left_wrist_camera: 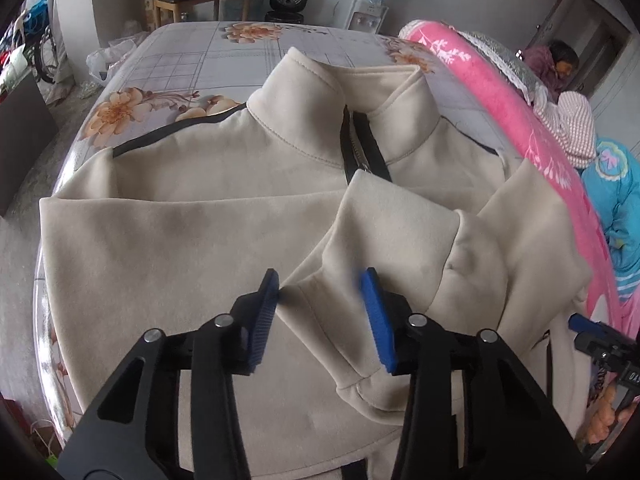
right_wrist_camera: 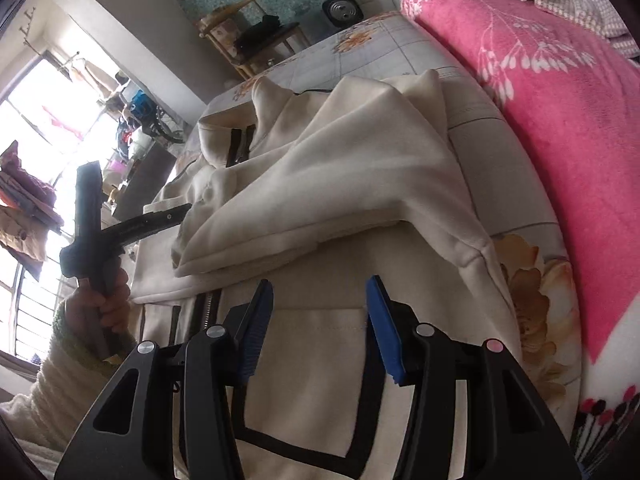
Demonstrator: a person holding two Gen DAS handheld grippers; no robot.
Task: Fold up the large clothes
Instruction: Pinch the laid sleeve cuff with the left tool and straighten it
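The cream jacket (left_wrist_camera: 200,216) lies collar-away on the flower-print bed (left_wrist_camera: 192,60), both sleeves already crossed over its chest. The left tool (left_wrist_camera: 320,312) stands part-spread astride the cuff (left_wrist_camera: 344,280) of the upper sleeve, pads not pressing cloth, probably so the sleeve can settle flat. The right tool (right_wrist_camera: 320,320) hovers ahead of the folded sleeve's edge, above the pocket (right_wrist_camera: 320,380), likewise part-spread and pinching nothing. Beyond its right finger lies a pink blanket (right_wrist_camera: 560,120). The lower body looks unfolded yet.
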